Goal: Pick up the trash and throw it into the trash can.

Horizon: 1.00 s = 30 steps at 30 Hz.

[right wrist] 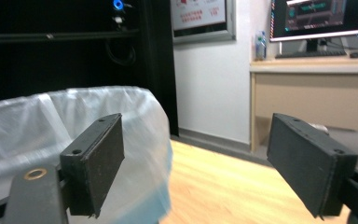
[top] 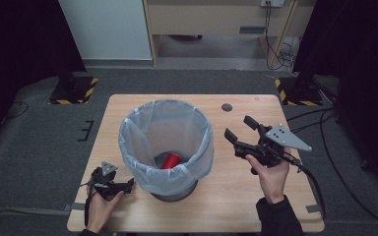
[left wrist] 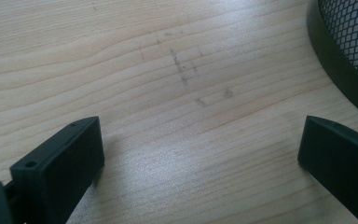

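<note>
My right gripper (top: 240, 129) sits just right of the bin, jaws spread wide, nothing between them; in the right gripper view the two flat black pads (right wrist: 103, 158) frame the bin's rim with bare air in the gap. My left gripper (top: 128, 186) rests low on the table at the bin's near-left foot, jaws also wide apart and empty, and the left gripper view shows pale wood grain between them with the bin's black mesh wall (left wrist: 354, 32) at the upper right. The red can (top: 170, 161), a small glossy cylinder, lies on its side at the bottom of the wastebasket (top: 166, 147), so I judge the drop step done and the right hand clear of the rim. Next move, as I read it: draw the right gripper back to a rest spot on the table, keeping the jaws off the liner so it doesn't snag or drag the bin. Wastebasket is round, black wire mesh on a solid dark base ring, lined with a thin translucent bluish-white plastic bag (right wrist: 37, 121) folded over the rim, crinkly and limp. Table (top: 256, 206) is light wood, smooth, fine straight grain, a few faint pencil-like marks (left wrist: 182, 70), rounded corners, one small dark round cap (top: 227, 107) near the far edge. Gripper bodies are matte black plastic, and the right one carries a grey three-cornered plate (top: 286, 138) on top.
</note>
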Available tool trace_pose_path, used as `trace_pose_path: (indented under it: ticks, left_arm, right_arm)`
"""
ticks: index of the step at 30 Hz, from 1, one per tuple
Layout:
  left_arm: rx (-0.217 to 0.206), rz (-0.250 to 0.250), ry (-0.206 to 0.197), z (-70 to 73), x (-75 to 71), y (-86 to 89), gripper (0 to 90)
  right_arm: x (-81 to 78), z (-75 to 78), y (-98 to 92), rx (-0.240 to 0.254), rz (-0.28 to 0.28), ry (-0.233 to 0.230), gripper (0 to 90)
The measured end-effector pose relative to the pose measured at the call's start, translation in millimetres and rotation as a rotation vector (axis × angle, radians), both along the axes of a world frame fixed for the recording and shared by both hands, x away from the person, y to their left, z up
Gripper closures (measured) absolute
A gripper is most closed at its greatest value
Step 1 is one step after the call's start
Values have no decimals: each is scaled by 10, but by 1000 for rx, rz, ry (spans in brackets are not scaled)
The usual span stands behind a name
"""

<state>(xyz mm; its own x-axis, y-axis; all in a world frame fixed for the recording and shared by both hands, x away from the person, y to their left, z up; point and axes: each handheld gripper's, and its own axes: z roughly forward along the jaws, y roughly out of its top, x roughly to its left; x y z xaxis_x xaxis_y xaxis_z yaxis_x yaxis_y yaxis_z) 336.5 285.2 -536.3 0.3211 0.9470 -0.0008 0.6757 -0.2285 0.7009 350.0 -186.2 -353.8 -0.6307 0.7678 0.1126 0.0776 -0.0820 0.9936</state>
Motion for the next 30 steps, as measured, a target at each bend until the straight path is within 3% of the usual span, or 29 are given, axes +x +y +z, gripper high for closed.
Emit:
trace_pose_path:
  ticks: [15, 23, 30]
  left_arm:
    - [0, 0, 0, 0, 0, -1, 0]
    - [0, 0, 0, 0, 0, -1, 0]
    - [0, 0, 0, 0, 0, -1, 0]
  right_arm:
    - [34, -511, -237, -85, -63, 136, 174]
    - [115, -840, -341, -166, -115, 262, 168]
    - [169, -1053, -438, -213, -150, 333, 165]
